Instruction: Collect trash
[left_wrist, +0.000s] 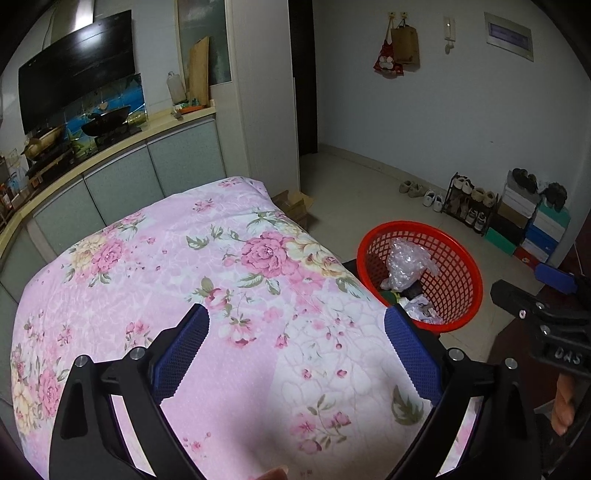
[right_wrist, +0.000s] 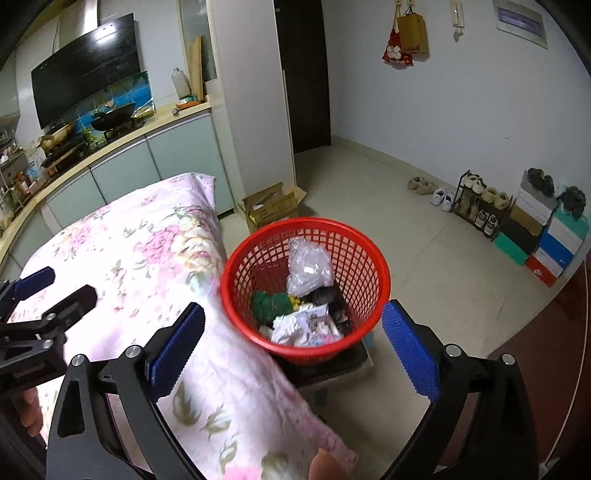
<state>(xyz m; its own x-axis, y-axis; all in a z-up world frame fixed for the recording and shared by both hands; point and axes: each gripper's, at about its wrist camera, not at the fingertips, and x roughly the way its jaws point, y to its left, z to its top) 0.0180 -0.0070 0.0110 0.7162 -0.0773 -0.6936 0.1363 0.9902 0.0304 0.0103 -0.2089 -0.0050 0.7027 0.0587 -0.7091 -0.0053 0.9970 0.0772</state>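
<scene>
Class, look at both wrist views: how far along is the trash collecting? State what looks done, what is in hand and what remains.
Done: the red basket already holds crumpled clear plastic, white paper scraps and a green item. In hand: nothing; the left gripper and right gripper are both open and empty. Left: no loose trash shows on the floral cloth, so collection looks almost complete.

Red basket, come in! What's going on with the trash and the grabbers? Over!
Left gripper open, empty. Right gripper open, empty. Red basket holds the trash. Flowered cloth bare, nothing blocking.
</scene>
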